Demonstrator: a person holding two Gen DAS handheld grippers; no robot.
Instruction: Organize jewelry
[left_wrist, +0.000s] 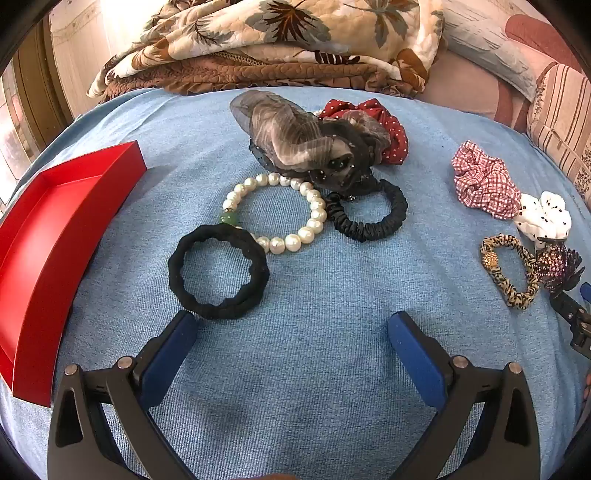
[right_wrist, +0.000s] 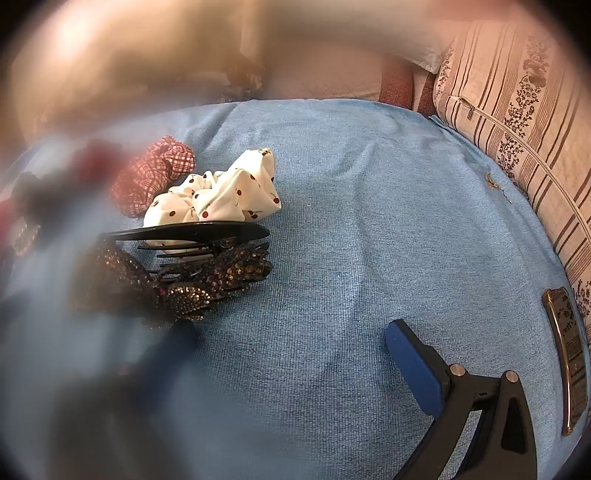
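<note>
Two grippers gape empty: left gripper (left_wrist: 291, 332) faces the soft, light hair tie (left_wrist: 218, 271) at 11 o'clock; right gripper (right_wrist: 291, 339) nears the rigid, snaggy claw clip (right_wrist: 207, 266); pinch the tie's near rim.

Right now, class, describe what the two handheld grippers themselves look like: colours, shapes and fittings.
The left gripper has two matte black angular arms with triangular cut-outs, silver round pivot pins, and flat blue rectangular pads as fingers. The right gripper matches: black arm, silver pins, blue pad; its other finger is blurred. No cables, markings or sleeves show.
</note>
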